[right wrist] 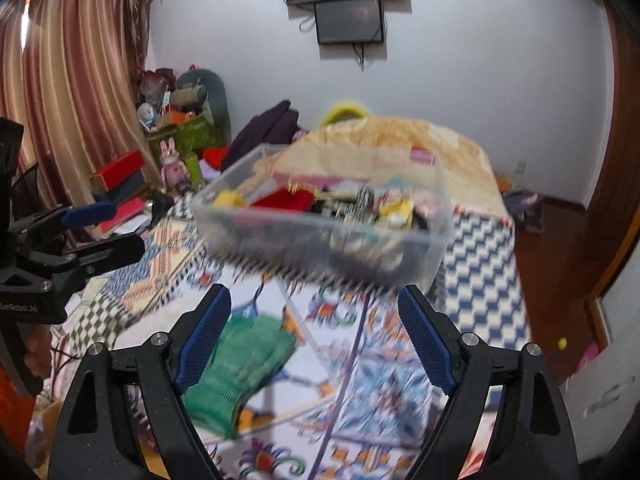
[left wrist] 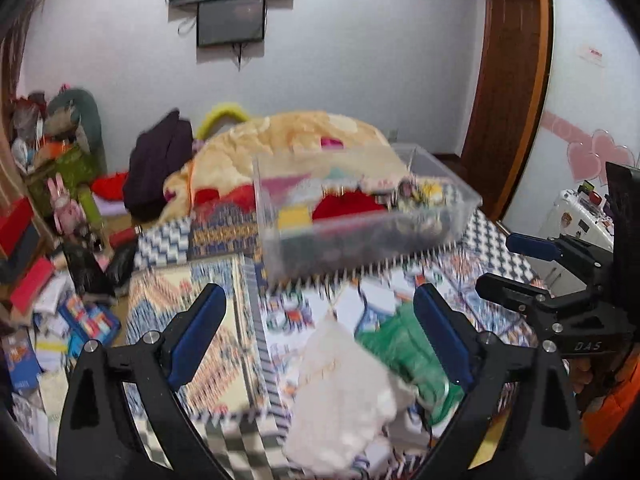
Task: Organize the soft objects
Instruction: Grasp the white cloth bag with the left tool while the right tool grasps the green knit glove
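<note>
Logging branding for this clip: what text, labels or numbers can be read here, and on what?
"DAS": white letters on the right gripper body, seen from the left wrist view.
"GenRobot.AI", first letters uncertain: on the left gripper body, seen from the right wrist view.
Red wall sign: too blurred to read.
Items in the bin, boxes and books on the floor: print too blurred to read.

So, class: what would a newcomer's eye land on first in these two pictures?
The clear bin, heaped with bright soft things, sits mid-bed on a patterned cover. Nearer the cameras lie a green glove and a white cloth. Both open tongs, left and right, frame the views.
</note>
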`<state>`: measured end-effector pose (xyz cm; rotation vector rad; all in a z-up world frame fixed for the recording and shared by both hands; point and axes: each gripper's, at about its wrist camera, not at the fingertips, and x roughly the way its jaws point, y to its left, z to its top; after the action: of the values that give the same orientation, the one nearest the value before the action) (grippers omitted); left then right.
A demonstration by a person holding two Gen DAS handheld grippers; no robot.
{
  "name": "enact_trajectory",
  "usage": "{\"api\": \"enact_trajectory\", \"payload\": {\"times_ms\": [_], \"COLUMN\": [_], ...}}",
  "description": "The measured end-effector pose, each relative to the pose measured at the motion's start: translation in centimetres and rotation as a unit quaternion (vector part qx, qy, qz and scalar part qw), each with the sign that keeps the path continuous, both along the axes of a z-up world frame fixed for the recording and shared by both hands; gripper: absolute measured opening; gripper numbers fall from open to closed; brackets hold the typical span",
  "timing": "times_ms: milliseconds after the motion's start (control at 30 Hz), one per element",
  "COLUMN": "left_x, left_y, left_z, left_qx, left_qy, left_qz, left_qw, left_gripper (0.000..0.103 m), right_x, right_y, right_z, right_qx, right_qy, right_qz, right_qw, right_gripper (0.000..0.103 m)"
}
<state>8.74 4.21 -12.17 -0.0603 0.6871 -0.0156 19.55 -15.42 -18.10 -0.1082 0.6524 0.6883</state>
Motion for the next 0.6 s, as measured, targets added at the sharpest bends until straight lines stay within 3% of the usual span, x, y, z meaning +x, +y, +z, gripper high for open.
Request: {"api": "enact_trajectory", "payload": {"times_ms": [333, 467, 533, 600], "left_x": [-1.8, -2.0, -2.2, -2.3], "left_y": [0.6, 0.5, 0.5, 0.3], "left_z": [-5.2, -6.6, -7.1, -7.5], "left_qx": [-0.027, -0.017, -0.028, -0.031], "left_qy": [0.058, 0.075, 0.077, 0.080], "left_qz": [0.030, 0.034, 0.030, 0.022], "left_qw": [0.9975, 0.9965, 0.9962, 0.9961], "left_gripper": [0.096, 0.096, 0.092, 0.082], "right_x": [-1.3, -1.5, -1.7, -1.8], "right_y": [2.1, 3.0, 3.6, 3.9], "right_z": [-3.3, -4.4, -4.9, -5.2], "right_qx": [-0.021, -0.032, -0.044, -0.048], "right_qy": [0.048, 0.064, 0.064, 0.068], "right_qz": [0.026, 0.041, 0.050, 0.058], "right_qw": [0.998, 0.997, 0.996, 0.995], "right_gripper": [0.084, 0.083, 0.077, 0.066]}}
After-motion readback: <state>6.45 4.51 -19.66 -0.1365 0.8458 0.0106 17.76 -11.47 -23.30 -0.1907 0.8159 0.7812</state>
